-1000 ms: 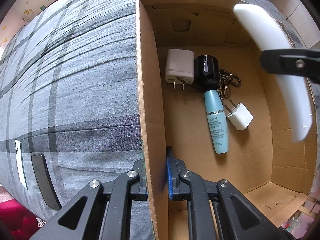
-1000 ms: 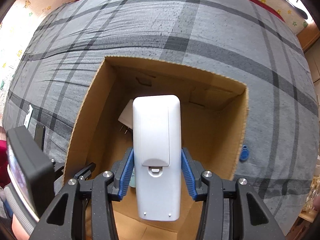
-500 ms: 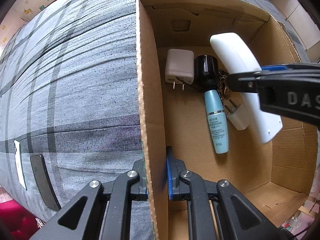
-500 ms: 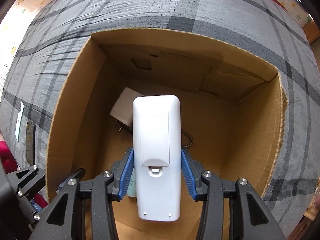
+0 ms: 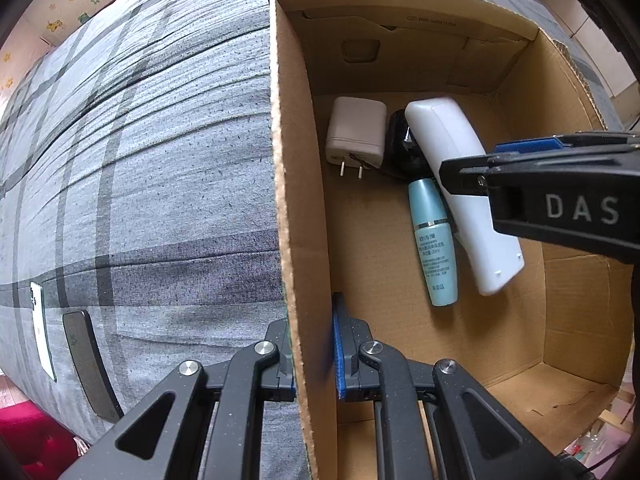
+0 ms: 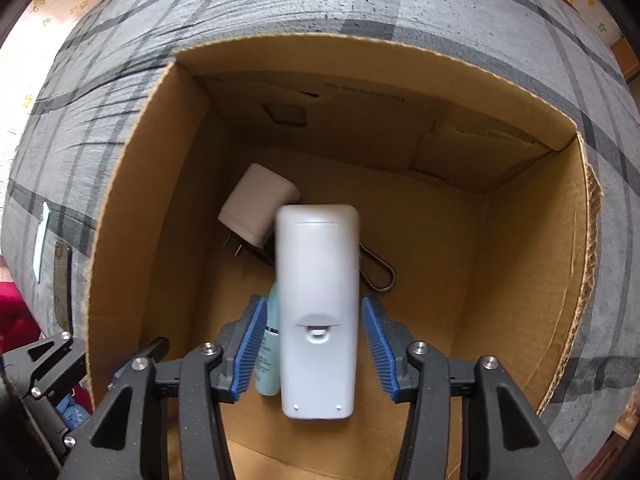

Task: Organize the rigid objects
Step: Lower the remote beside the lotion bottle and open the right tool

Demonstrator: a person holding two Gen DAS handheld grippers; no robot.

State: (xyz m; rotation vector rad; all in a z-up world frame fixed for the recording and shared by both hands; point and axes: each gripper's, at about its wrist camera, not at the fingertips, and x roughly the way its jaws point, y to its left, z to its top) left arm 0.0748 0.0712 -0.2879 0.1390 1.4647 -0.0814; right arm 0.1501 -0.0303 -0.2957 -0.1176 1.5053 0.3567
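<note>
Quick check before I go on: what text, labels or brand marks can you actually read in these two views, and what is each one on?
"DAS": white letters on the right hand-held gripper body, cut off by the frame edge.
Teal bottle: several lines of print, too small to read.
Box far wall: a small printed line, too small to read in the left wrist view, blurred in the right.
White remote: no text visible.
White charger: none visible.
</note>
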